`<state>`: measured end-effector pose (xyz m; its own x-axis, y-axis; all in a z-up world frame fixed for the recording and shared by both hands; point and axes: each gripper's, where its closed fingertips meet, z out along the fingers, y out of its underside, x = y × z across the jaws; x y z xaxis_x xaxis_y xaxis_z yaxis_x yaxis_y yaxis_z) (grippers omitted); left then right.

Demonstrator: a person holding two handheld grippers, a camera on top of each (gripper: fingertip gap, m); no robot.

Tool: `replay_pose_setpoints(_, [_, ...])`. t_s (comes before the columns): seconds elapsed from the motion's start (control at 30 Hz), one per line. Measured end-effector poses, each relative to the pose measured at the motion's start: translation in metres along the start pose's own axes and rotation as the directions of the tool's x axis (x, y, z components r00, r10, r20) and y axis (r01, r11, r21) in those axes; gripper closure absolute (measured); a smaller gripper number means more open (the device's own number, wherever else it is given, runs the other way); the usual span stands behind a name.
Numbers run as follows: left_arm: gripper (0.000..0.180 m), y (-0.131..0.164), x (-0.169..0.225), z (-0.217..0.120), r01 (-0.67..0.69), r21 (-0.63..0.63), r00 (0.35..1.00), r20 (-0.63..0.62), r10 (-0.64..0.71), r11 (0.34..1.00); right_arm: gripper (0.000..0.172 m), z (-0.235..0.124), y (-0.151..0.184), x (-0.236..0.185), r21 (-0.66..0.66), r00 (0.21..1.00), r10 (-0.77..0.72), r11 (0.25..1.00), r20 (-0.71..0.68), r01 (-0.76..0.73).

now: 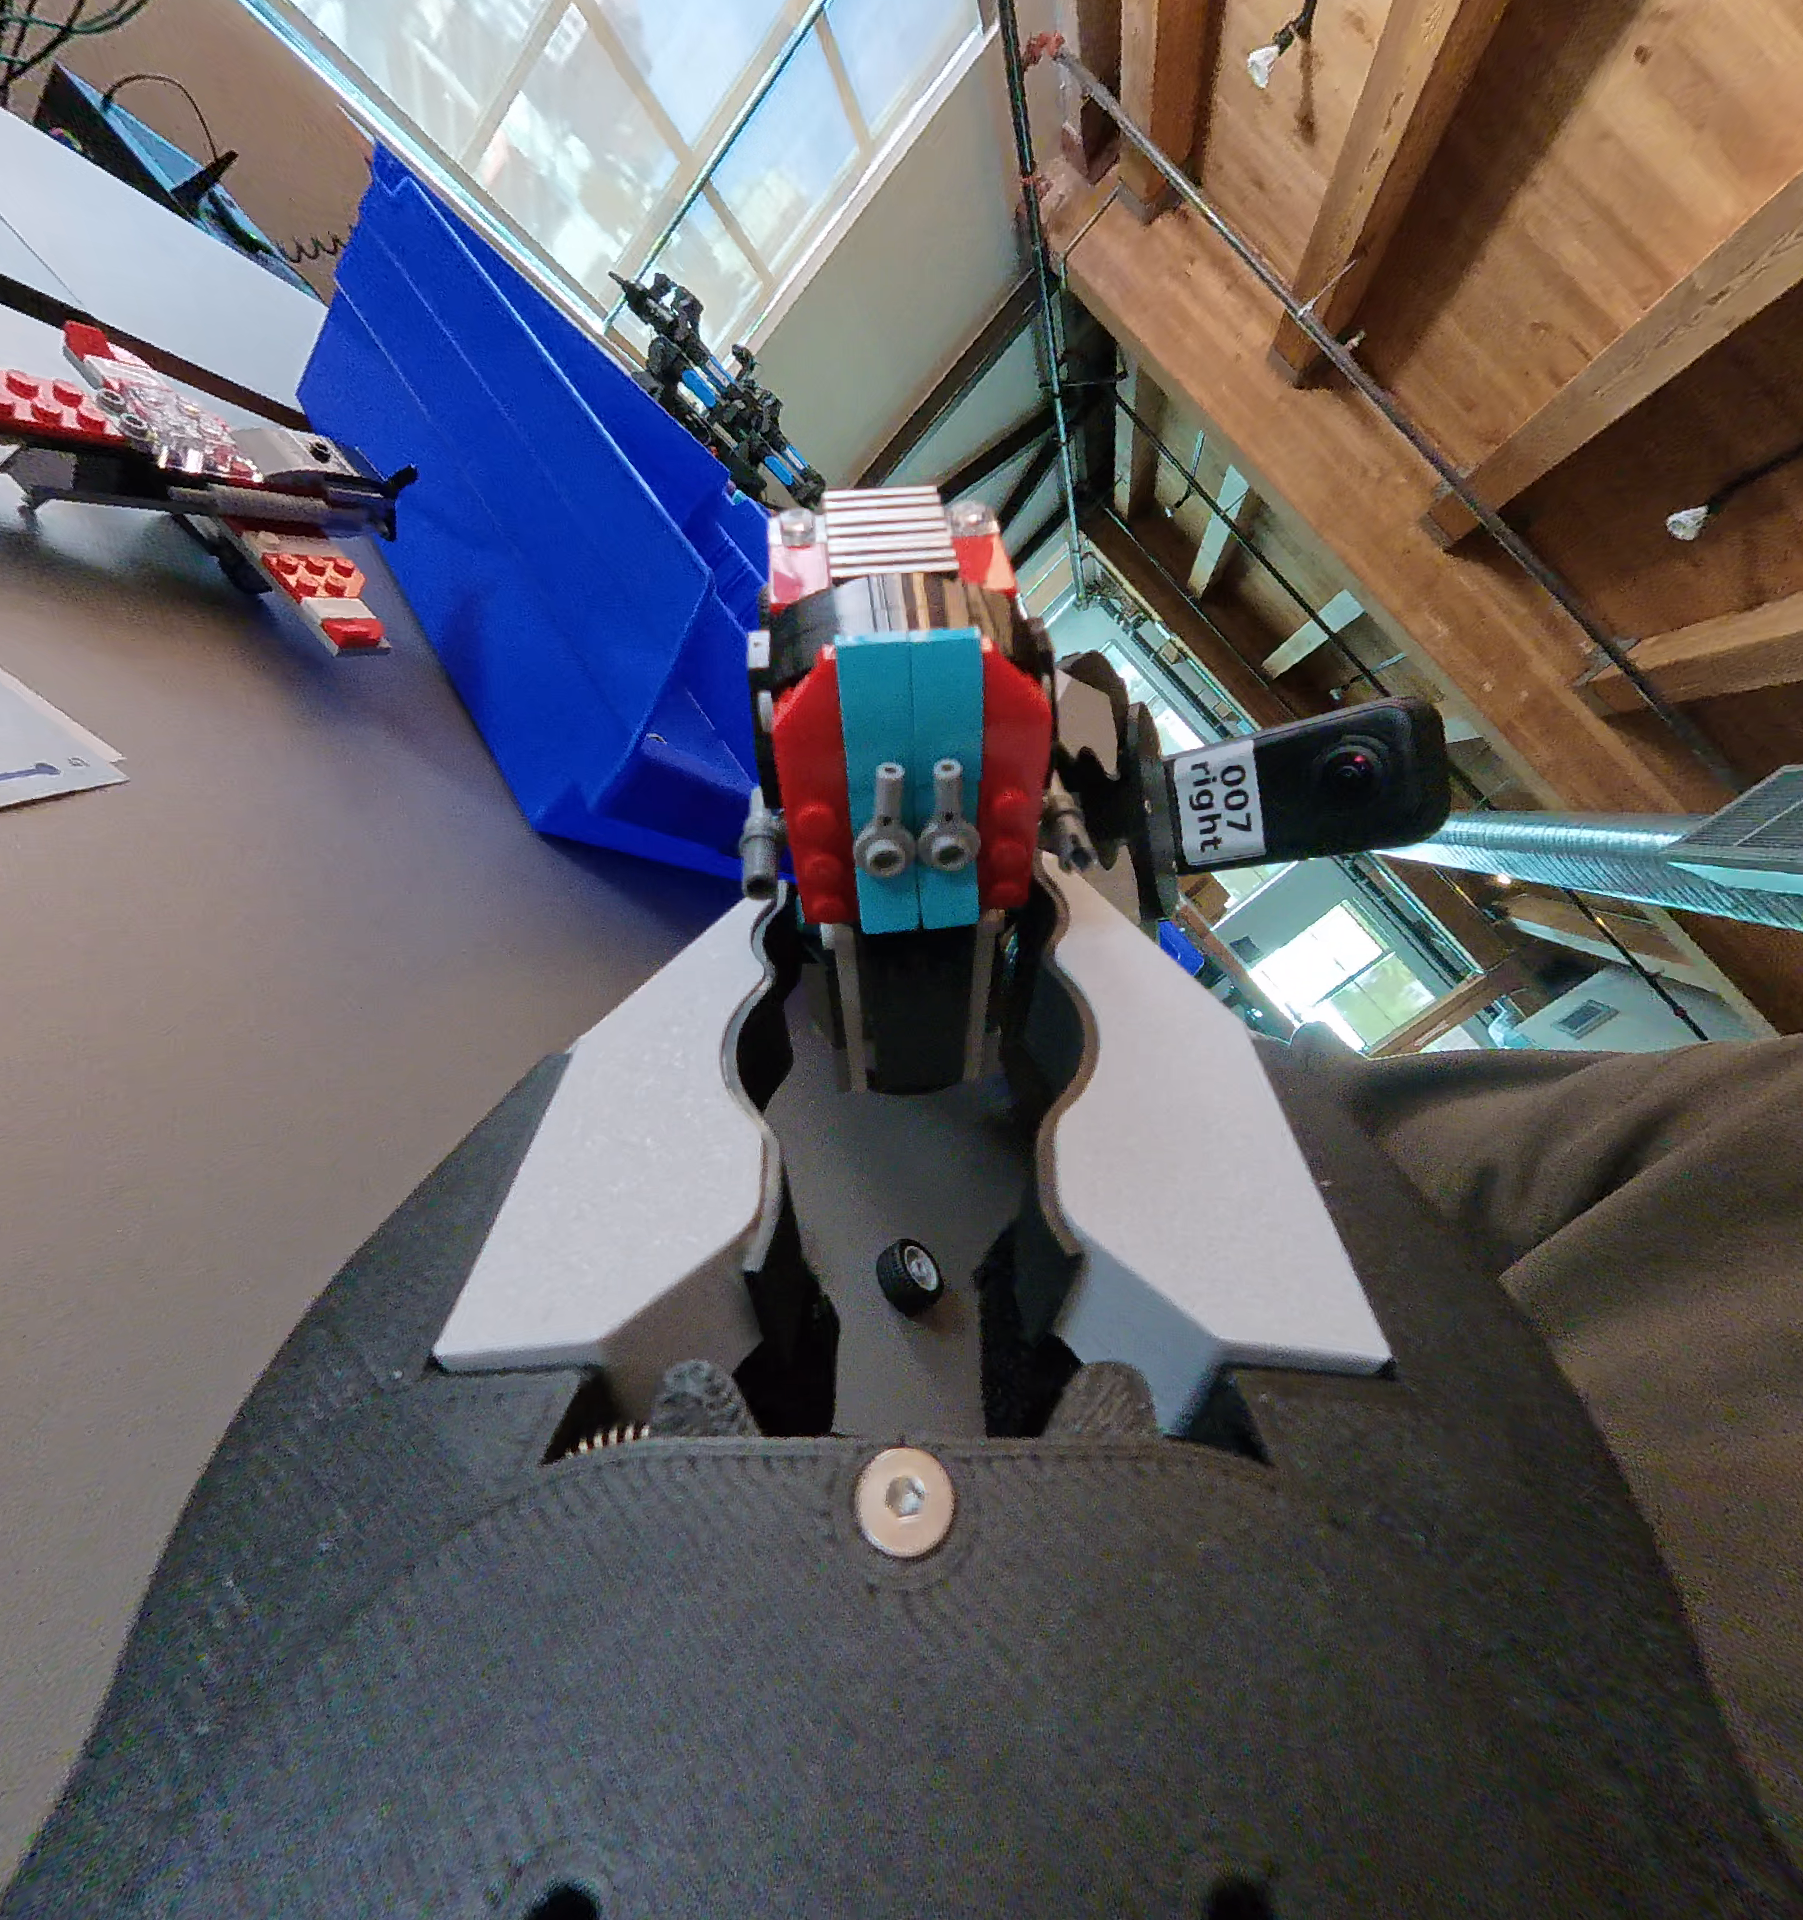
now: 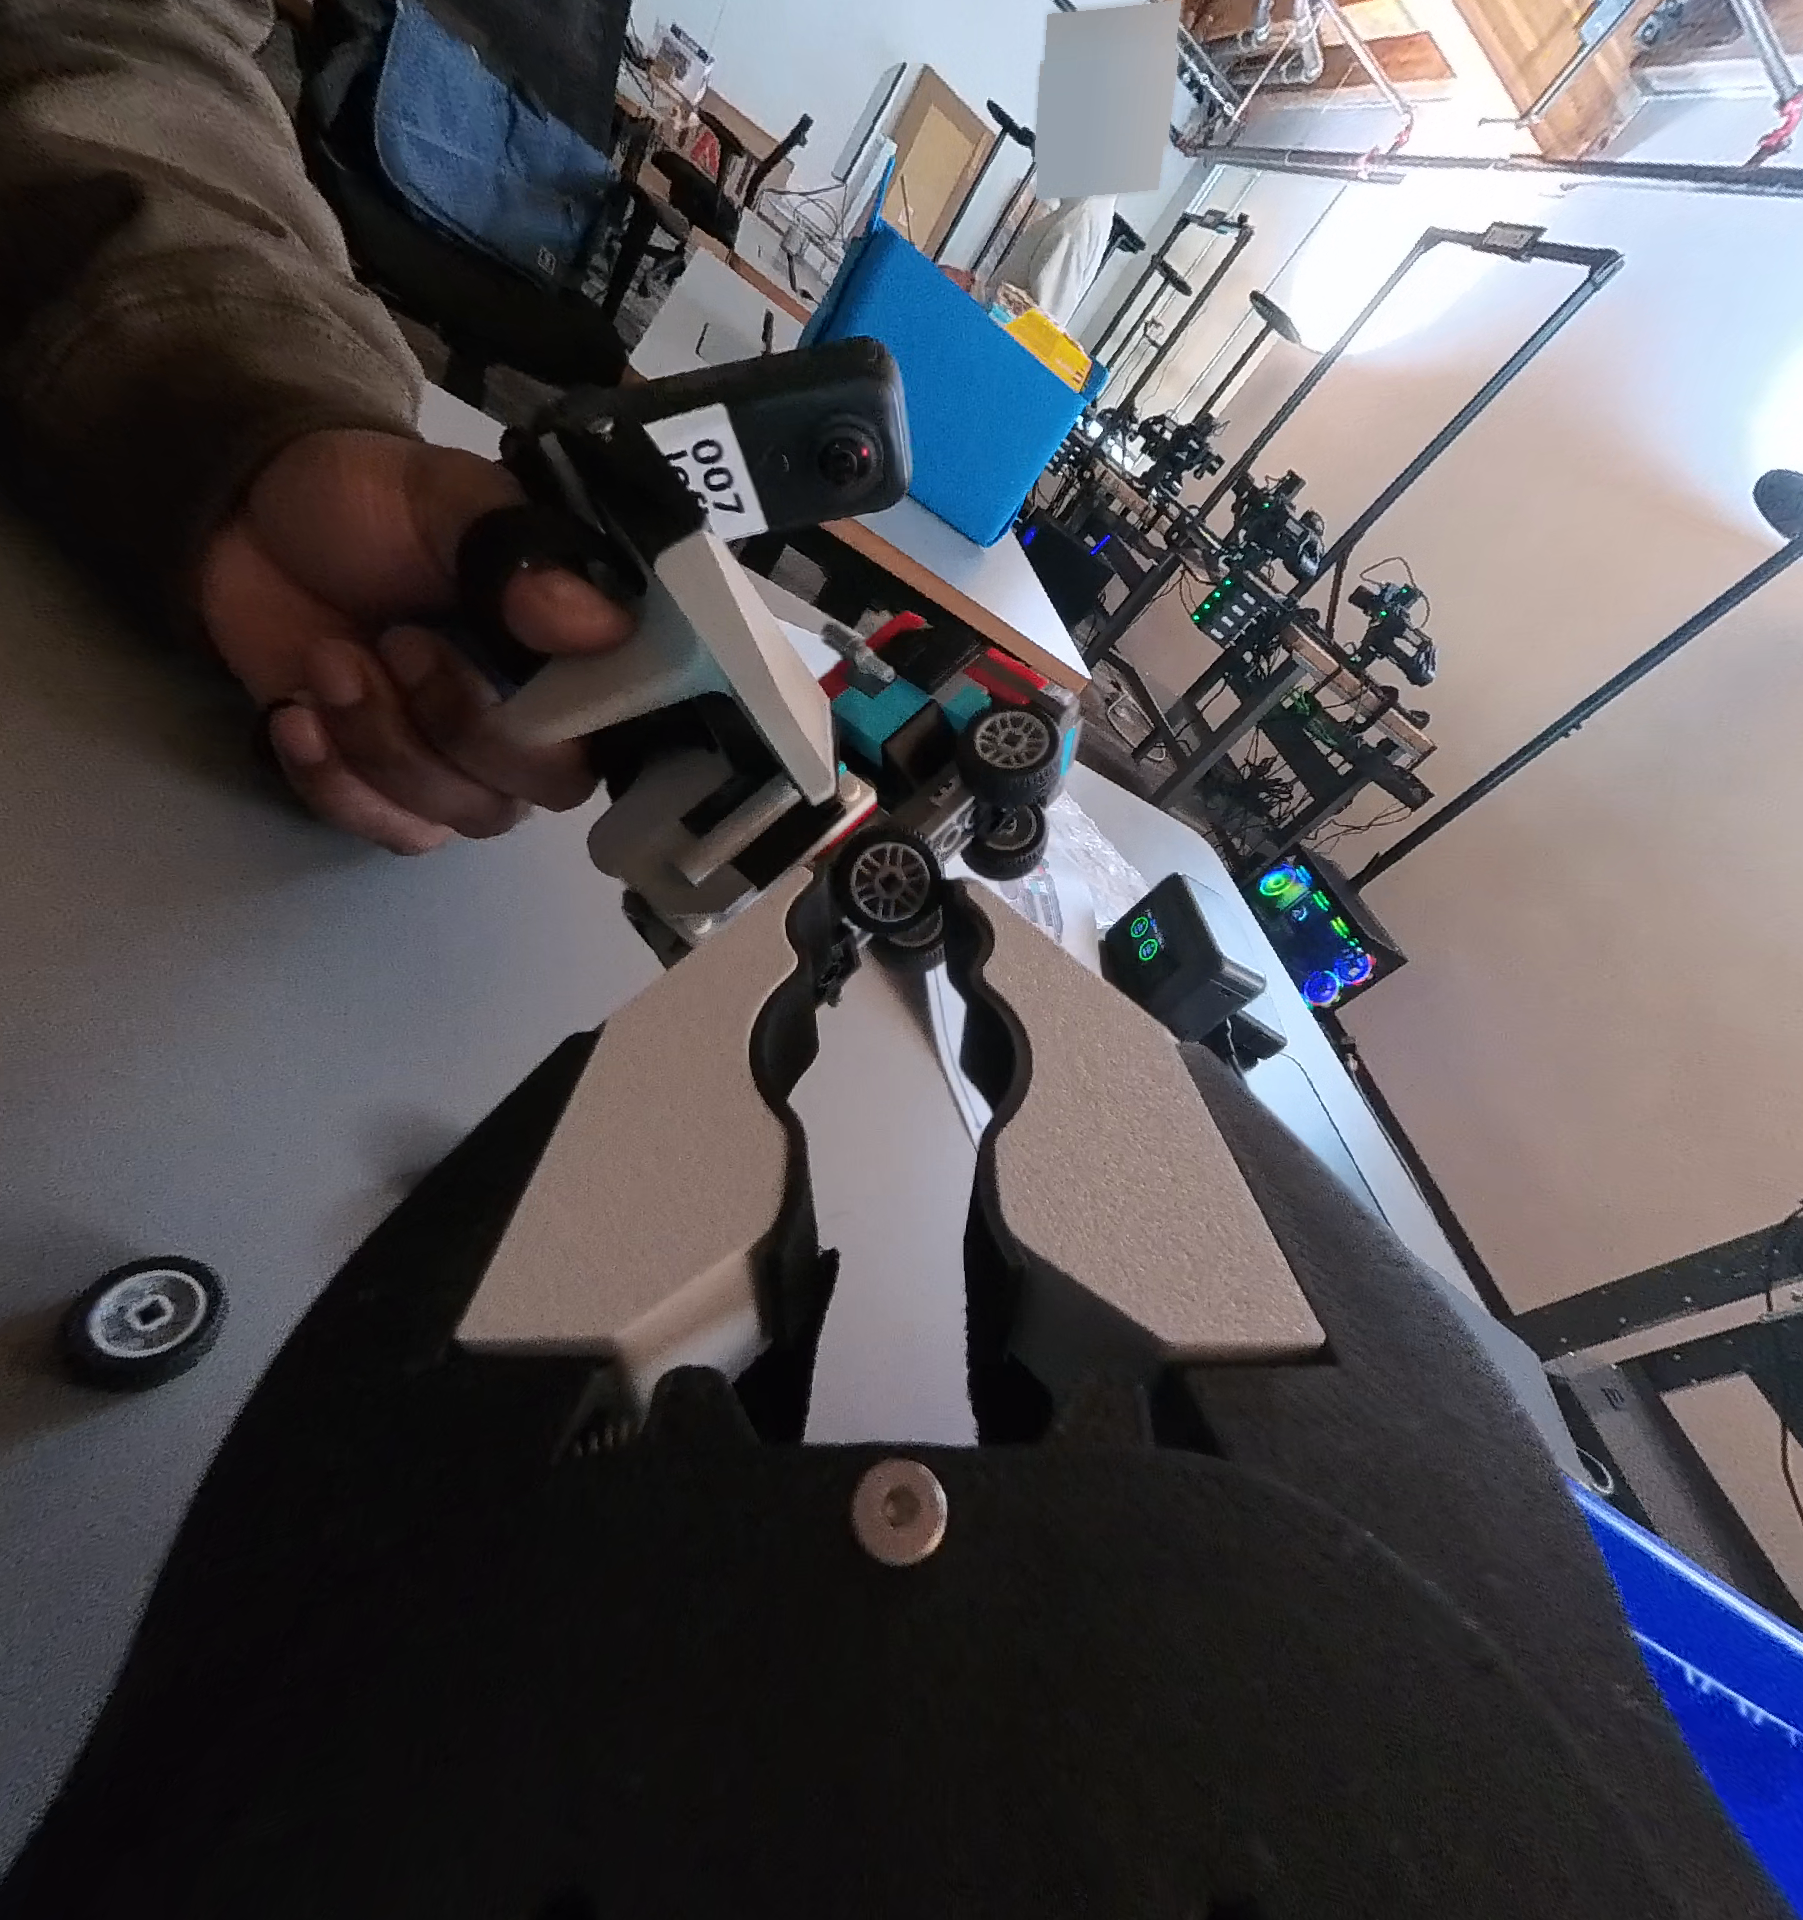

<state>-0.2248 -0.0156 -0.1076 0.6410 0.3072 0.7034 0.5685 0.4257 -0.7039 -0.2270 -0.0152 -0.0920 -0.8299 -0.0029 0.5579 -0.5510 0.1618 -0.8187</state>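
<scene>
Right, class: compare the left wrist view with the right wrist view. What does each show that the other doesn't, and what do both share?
Left wrist view only: a second brick model on the table, large windows, and the right gripper's own camera.

Right wrist view only: a hand holding the left gripper, the car's mounted wheels, and a grey-hubbed wheel between the right gripper's jaws.

Both: the toy brick car, clamped in the left gripper's jaws.

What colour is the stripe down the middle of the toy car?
Turquoise stripe, red on both sides; clearest in the left wrist view.
</scene>
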Motion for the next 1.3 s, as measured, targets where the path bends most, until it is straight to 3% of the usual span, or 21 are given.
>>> replay_pose_setpoints(0.83, [0.136,-0.0042,-0.0069,-0.0035,-0.306,-0.047,0.931,0.194,0.309,0.951,0.15,0.0006,0.0034,0.0037,0.054,0.994,0.083,0.995,-0.069,-0.079])
replay_pose_setpoints(1.3, [0.136,-0.0029,-0.0039,-0.0031,-0.349,-0.059,0.913,0.202,0.354,0.935,0.15,0.0002,-0.0015,0.0021,0.131,0.979,0.195,0.974,-0.055,-0.187])
